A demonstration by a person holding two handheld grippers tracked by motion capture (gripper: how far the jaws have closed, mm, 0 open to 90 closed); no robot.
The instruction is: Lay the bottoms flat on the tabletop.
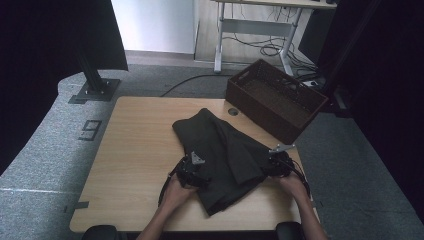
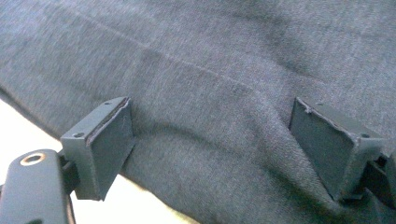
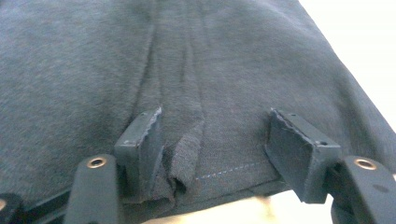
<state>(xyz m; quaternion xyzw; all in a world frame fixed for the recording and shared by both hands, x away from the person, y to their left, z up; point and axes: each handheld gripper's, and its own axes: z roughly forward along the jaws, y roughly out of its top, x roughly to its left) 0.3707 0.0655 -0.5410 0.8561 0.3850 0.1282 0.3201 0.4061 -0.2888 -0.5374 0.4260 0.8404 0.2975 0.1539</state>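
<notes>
A dark grey folded garment (image 1: pixel 220 150) lies on the wooden table (image 1: pixel 135 150), running from the middle toward the front edge. My left gripper (image 1: pixel 199 174) rests at the garment's left edge, near the front. In the left gripper view its jaws (image 2: pixel 233 144) stand wide apart, with rumpled cloth (image 2: pixel 210 56) lying between them. My right gripper (image 1: pixel 272 167) is at the garment's right edge. In the right gripper view its jaws (image 3: pixel 219 149) stand apart over a stitched hem, and a loose fold of cloth (image 3: pixel 187 149) lies against the left pad.
A dark brown woven basket (image 1: pixel 275 100) stands empty at the table's back right corner, overhanging the edge. A small round grommet (image 1: pixel 233 112) sits in the tabletop behind the garment. Bare wood lies left of the garment. A desk frame and cables are on the floor beyond.
</notes>
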